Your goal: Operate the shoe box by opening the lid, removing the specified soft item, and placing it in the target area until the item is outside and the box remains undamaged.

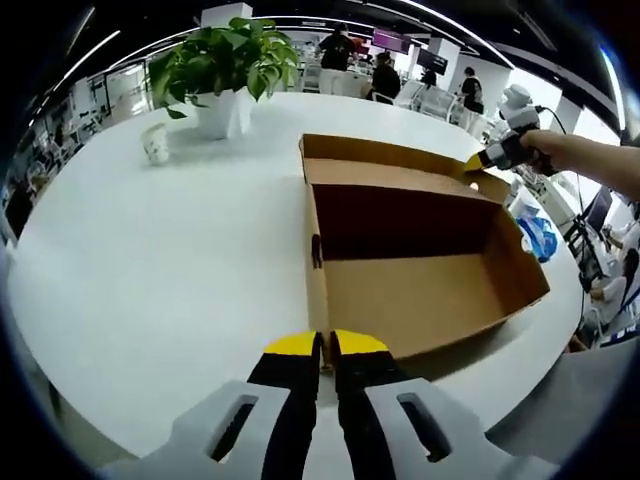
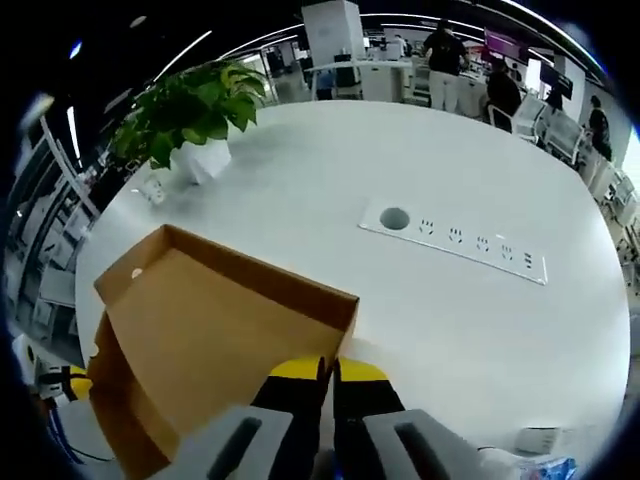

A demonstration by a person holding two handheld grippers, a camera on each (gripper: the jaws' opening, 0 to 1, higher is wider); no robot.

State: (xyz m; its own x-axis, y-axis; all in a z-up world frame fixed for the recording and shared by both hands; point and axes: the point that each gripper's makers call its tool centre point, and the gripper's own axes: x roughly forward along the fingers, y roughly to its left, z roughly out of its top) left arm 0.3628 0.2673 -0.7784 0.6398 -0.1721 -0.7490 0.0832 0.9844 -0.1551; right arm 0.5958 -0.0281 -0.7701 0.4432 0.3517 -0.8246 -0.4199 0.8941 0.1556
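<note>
A brown cardboard shoe box [image 1: 420, 290] lies open on the round white table [image 1: 180, 270], and its floor is bare cardboard. The hinged lid [image 1: 390, 165] stands up along the far side. My left gripper [image 1: 325, 345] sits at the box's near left corner, with its yellow-tipped jaws shut on the end of the left wall. My right gripper [image 1: 478, 160] comes in from the right, held by a hand, and pinches the lid's far right corner. In the right gripper view the same gripper [image 2: 327, 370] is shut on the lid's edge, and the lid [image 2: 210, 330] spreads to the left.
A potted green plant [image 1: 225, 70] and a paper cup [image 1: 155, 143] stand at the table's far left. A blue and white bag [image 1: 535, 235] lies right of the box. A socket strip [image 2: 455, 240] is set into the tabletop. People stand at desks beyond the table.
</note>
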